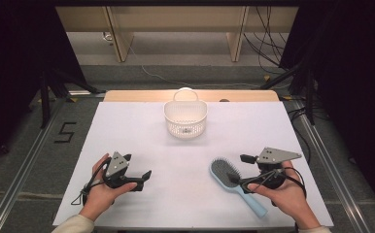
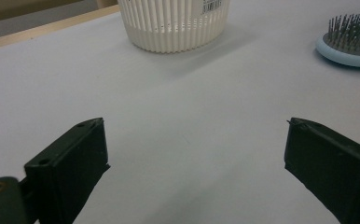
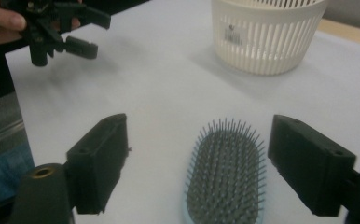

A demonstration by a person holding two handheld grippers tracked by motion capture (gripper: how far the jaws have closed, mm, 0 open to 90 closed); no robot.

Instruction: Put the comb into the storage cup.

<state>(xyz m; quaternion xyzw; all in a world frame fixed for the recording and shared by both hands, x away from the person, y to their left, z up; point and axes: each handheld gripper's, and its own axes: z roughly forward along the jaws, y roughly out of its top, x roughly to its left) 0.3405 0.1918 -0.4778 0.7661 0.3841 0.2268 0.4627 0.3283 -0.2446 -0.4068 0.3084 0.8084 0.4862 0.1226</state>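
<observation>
Right hand-held gripper point(image 1: 238, 170) hangs released over the pale-blue hairbrush point(image 1: 235, 184), lying bristles-up on the white surface point(image 1: 176, 194). Left hand-held gripper point(image 1: 139, 177) gapes empty, well apart. Beyond, the white basket point(image 1: 185, 119) carries an unreadable barcode label point(image 3: 233, 34).

High view overhead; both gripper views low, sharing basket point(image 2: 176, 25).
</observation>
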